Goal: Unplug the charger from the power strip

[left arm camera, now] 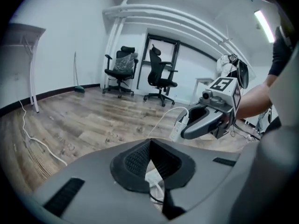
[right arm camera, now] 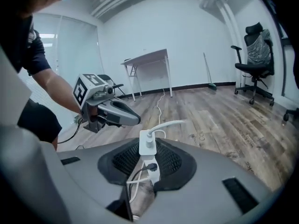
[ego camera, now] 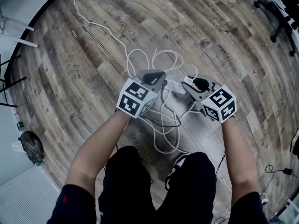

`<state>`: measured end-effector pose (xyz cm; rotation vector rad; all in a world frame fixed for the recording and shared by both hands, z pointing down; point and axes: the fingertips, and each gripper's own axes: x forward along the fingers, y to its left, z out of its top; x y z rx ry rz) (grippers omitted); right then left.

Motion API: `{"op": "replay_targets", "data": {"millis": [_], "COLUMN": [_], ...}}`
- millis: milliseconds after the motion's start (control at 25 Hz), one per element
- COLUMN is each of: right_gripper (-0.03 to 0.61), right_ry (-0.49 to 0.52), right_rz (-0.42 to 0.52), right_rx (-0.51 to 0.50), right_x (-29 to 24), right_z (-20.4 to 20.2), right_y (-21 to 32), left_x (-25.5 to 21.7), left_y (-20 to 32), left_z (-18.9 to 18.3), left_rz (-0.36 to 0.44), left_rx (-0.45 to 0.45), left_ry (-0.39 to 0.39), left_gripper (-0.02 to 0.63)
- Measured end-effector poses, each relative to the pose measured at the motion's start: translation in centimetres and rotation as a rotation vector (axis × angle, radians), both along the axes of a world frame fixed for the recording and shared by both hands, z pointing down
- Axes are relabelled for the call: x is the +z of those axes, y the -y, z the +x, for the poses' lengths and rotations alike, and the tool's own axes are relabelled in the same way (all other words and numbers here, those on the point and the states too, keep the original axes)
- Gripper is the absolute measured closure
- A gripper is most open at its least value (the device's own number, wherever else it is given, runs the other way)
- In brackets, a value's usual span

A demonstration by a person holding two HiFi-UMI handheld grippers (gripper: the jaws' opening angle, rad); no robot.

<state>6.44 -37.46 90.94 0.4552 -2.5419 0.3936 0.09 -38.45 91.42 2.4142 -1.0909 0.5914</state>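
My right gripper point(right arm camera: 148, 158) is shut on a white power strip point(right arm camera: 152, 171), and both are lifted off the wooden floor. A white charger point(right arm camera: 148, 145) is plugged in at the strip's far end, its white cable point(right arm camera: 168, 124) arcing away. A black plug sits lower on the strip. In the head view the strip point(ego camera: 176, 86) hangs between my right gripper point(ego camera: 189, 87) and left gripper point(ego camera: 158, 80), with cables looping down. My left gripper point(left arm camera: 149, 148) has its pads together. White and dark cable show below them; whether any is gripped I cannot tell. It faces the right gripper point(left arm camera: 205, 120).
A long white cable point(ego camera: 93, 22) trails across the floor to the far left. Two office chairs point(left arm camera: 120, 71) stand by the far wall, and a white desk point(right arm camera: 147, 62) on the other side. A dark bag point(ego camera: 30, 146) lies near left. The person's knees are just below the grippers.
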Motion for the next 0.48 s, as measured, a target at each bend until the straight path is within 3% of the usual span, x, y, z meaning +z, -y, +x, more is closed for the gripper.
{"op": "replay_targets", "data": {"millis": [240,480], "right_gripper": [0.469,0.470], "right_ry": [0.168,0.251], "right_rz": [-0.003,0.079], "right_rx": [0.193,0.318], "right_x": [-15.7,-32.4], "right_z": [0.6,2.5], "right_y": [0.7,0.1], "left_x": [-14.9,-31.5], "left_y": [-1.7,-3.1], "left_z": [-0.2,-2.0], "left_rz": [0.090,0.129], "left_rx": [-0.044,-0.166], "left_ry": [-0.056,-0.161], "left_gripper": [0.594,0.594]}}
